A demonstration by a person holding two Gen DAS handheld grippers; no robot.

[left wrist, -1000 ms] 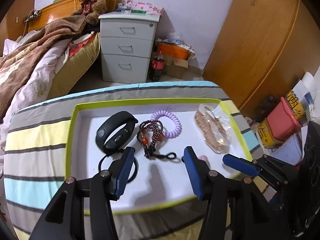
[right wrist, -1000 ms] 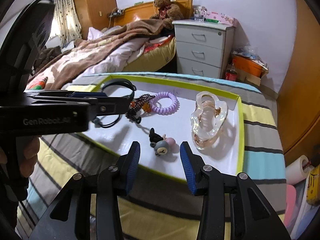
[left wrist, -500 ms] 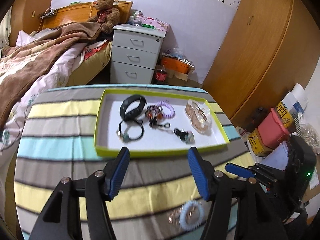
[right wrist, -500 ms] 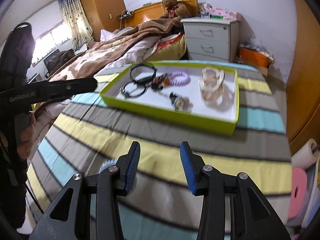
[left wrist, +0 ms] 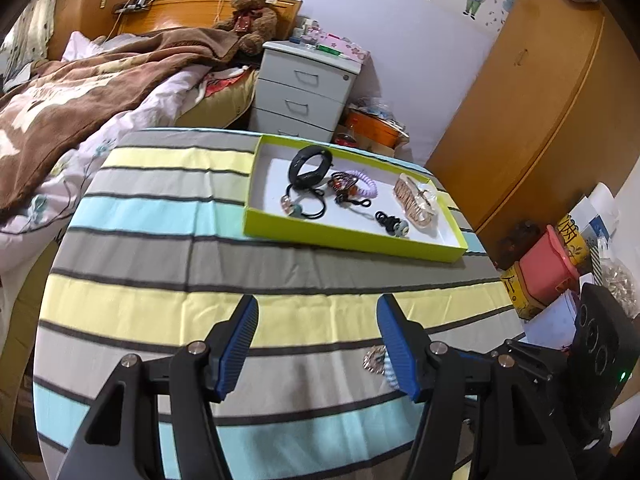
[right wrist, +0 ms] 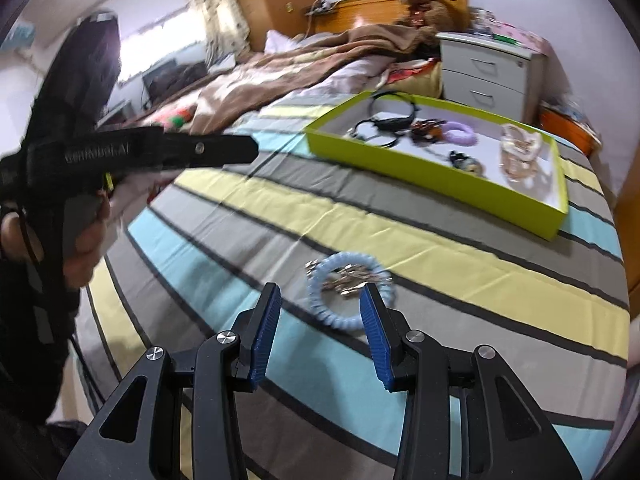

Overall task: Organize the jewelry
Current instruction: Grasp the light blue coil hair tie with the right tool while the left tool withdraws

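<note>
Step in hand: fetching the pale blue coil bracelet (right wrist: pixel 349 292), which lies on the striped cloth (right wrist: pixel 440 240) low in the right wrist frame, with a small metal piece (right wrist: pixel 352 280) resting across it.
Right gripper (right wrist: pixel 318 334): fingers spread, nothing between them, just short of the coil.
Left gripper (left wrist: pixel 318 346): jaws have just been opening, empty.
How to do it well: I'd straddle one arc of the coil, not the metal piece.
Destination: green tray (right wrist: pixel 432 172), upper right, well apart.
In the way: the tray already holds a black band (left wrist: pixel 311 162), purple coil (left wrist: pixel 366 188) and clear clip (left wrist: pixel 414 202); aim for bare floor.
</note>
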